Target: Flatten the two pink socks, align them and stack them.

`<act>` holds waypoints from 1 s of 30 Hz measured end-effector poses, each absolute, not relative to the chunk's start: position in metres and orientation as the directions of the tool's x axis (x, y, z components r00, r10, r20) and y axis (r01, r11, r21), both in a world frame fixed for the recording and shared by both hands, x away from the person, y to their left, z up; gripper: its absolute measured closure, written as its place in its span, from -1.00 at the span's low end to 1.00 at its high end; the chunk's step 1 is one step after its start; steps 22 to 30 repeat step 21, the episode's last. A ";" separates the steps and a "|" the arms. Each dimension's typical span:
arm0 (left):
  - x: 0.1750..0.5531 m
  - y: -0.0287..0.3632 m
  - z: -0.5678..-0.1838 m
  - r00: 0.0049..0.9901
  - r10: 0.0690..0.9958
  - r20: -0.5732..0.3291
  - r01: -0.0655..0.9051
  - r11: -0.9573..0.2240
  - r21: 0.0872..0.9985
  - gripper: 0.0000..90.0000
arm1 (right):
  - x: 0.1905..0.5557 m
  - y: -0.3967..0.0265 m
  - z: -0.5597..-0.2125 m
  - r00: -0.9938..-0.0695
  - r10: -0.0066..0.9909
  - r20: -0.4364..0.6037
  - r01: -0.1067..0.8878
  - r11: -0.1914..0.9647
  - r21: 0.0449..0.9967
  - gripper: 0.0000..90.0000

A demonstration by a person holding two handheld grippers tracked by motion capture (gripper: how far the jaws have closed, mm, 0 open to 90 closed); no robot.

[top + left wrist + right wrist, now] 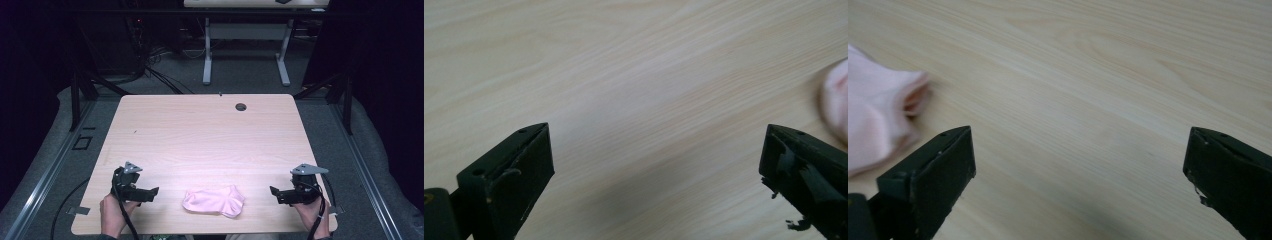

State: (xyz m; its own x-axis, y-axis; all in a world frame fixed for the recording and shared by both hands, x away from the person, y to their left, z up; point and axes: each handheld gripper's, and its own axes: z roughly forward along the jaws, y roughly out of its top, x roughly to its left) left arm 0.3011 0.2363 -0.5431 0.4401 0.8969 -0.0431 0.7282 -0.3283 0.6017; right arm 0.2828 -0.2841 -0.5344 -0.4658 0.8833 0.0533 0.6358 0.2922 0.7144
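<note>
high view: the pink sock (214,201) lies on the bench (200,135), between the left gripper (152,192) and right gripper (274,193), clear of both. left gripper view: fingers (519,170) spread wide, empty; the blurred pink at right is probably the sock (837,100). right gripper view: fingers (938,170) spread, empty, sock (878,115) off to their left.

A light wooden table (200,130) with a dark grommet hole (241,106) — behind it, a white-legged desk (245,45).

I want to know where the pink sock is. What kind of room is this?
Probably a lab or workshop for recording. The pink sock lies on a plain wooden table, cables trail over the grey carpet behind it, and another desk stands farther back among dark curtains.
</note>
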 end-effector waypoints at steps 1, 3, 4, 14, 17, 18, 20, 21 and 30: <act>0.301 0.236 -0.543 0.440 0.897 -0.043 0.728 -0.328 0.602 -0.99 | 0.284 -0.290 -0.538 -0.451 0.891 0.043 0.641 0.291 0.710 -1.00; 0.301 0.246 -0.552 0.405 0.913 -0.043 0.739 -0.299 0.604 -0.99 | 0.286 -0.294 -0.542 -0.428 0.903 0.039 0.649 0.277 0.709 -1.00; 0.302 0.254 -0.561 0.375 0.926 -0.042 0.749 -0.276 0.602 -0.99 | 0.290 -0.304 -0.551 -0.391 0.919 0.046 0.671 0.251 0.697 -1.00; 0.311 0.262 -0.580 0.330 0.942 -0.059 0.758 -0.227 0.611 -1.00 | 0.302 -0.317 -0.583 -0.352 0.936 -0.010 0.705 0.272 0.655 -1.00; 0.313 0.261 -0.581 0.326 0.944 -0.051 0.757 -0.228 0.612 -1.00 | 0.304 -0.319 -0.585 -0.353 0.936 0.005 0.696 0.259 0.670 -1.00; 0.314 0.260 -0.582 0.327 0.944 -0.035 0.749 -0.237 0.619 -1.00 | 0.304 -0.319 -0.587 -0.357 0.934 0.007 0.686 0.257 0.680 -1.00; 0.314 0.259 -0.583 0.323 0.946 -0.021 0.745 -0.241 0.622 -1.00 | 0.305 -0.319 -0.589 -0.348 0.937 0.011 0.672 0.242 0.700 -1.00; 0.314 0.259 -0.583 0.323 0.946 -0.021 0.745 -0.241 0.622 -1.00 | 0.305 -0.320 -0.589 -0.348 0.937 0.009 0.666 0.241 0.706 -1.00; 0.314 0.259 -0.583 0.323 0.946 -0.021 0.745 -0.241 0.622 -1.00 | 0.305 -0.320 -0.589 -0.348 0.937 0.009 0.666 0.241 0.706 -1.00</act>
